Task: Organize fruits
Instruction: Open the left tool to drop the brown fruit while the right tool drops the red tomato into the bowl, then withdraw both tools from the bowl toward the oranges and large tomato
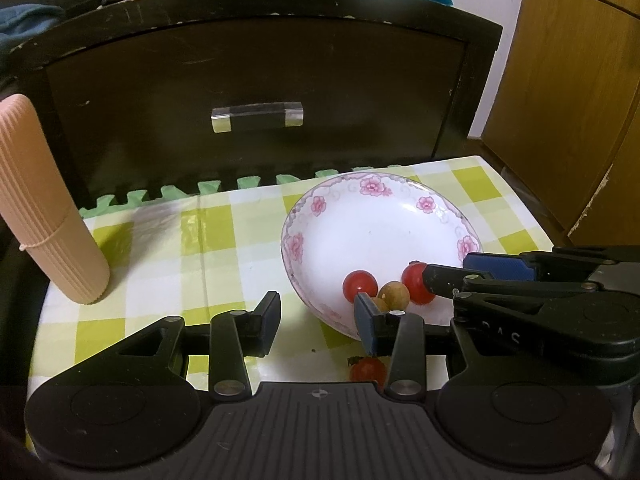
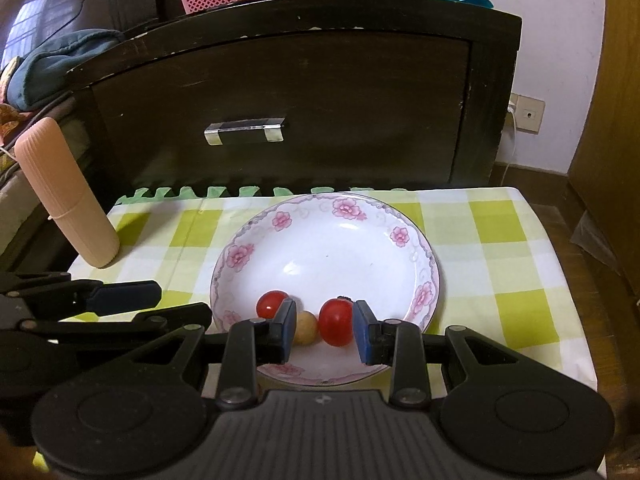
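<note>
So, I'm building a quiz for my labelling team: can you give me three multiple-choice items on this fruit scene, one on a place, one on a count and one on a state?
1. Where is the tomato that lies outside the plate?
A. On top of the dark cabinet
B. On the checked cloth by the plate's near edge
C. Beside the pink tube

2. How many red tomatoes are in the plate?
A. Two
B. Four
C. None

3. How is the left gripper?
A. Shut on a tomato
B. Shut on the plate's rim
C. Open, holding nothing

Answers:
1 B: the stray tomato rests on the cloth, just outside the plate.
2 A: one tomato and another sit in it, beside brown fruit.
3 C: the left gripper has its fingers spread, nothing between them.
</note>
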`<state>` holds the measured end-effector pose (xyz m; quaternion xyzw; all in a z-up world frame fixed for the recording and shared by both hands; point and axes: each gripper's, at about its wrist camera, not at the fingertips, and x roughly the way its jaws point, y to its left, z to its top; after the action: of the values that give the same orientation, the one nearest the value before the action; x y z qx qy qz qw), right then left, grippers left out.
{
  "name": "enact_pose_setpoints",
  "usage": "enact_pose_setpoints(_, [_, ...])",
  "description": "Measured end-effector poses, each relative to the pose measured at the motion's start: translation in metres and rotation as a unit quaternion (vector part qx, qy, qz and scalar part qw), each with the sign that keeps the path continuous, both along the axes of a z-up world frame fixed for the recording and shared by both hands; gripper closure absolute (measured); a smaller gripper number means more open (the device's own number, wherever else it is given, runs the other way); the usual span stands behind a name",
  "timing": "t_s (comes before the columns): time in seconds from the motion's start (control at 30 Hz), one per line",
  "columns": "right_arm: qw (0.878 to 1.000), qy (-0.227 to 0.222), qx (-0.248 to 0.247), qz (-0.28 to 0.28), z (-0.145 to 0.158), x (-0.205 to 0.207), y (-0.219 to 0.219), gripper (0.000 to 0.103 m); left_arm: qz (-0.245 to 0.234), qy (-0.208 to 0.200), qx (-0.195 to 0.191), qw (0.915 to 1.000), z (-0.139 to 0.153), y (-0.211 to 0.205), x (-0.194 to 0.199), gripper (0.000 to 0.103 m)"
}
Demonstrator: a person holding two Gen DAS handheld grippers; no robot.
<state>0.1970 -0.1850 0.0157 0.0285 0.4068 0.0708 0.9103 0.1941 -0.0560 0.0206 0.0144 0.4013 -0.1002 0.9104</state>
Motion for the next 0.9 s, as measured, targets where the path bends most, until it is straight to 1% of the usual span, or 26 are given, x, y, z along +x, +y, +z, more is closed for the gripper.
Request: enact_pose_setpoints(0.9, [1.000, 0.006, 0.008, 0.017, 0.002, -0.025, 0.023, 0.073, 0.012, 0.011, 0.010, 0.9998, 0.005, 0.020, -0.032, 0.056])
